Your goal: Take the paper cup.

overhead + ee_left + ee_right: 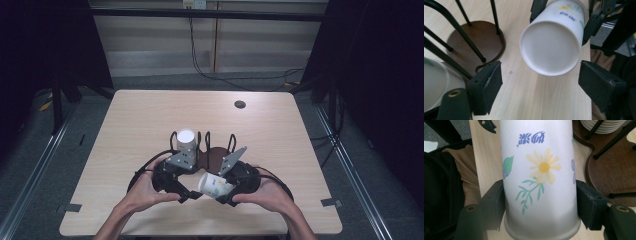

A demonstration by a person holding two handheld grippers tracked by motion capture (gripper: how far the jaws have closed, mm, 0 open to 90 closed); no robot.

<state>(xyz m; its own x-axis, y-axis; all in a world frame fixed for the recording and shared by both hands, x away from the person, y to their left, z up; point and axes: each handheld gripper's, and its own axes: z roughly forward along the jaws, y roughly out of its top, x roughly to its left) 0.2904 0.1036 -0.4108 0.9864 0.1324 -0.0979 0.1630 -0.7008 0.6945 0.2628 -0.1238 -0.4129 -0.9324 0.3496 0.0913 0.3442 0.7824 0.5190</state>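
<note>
A white paper cup (215,185) printed with a yellow flower lies on its side just above the table's front middle. My right gripper (218,189) is shut on it; in the right gripper view the two pads press the cup (540,177) on both sides near its rim, right gripper (540,202). My left gripper (192,193) faces it from the left. In the left gripper view the cup's flat bottom (551,47) points at the camera. The left gripper (544,85) stands open, its pads (489,85) wide of the cup and not touching it.
A cup rack with a dark round wooden base (216,155) and black wire loops stands just behind the grippers. A stack of white cups (186,142) sits in its left slot. The table's front edge (200,232) is close to both hands. A cable hole (240,104) lies far back.
</note>
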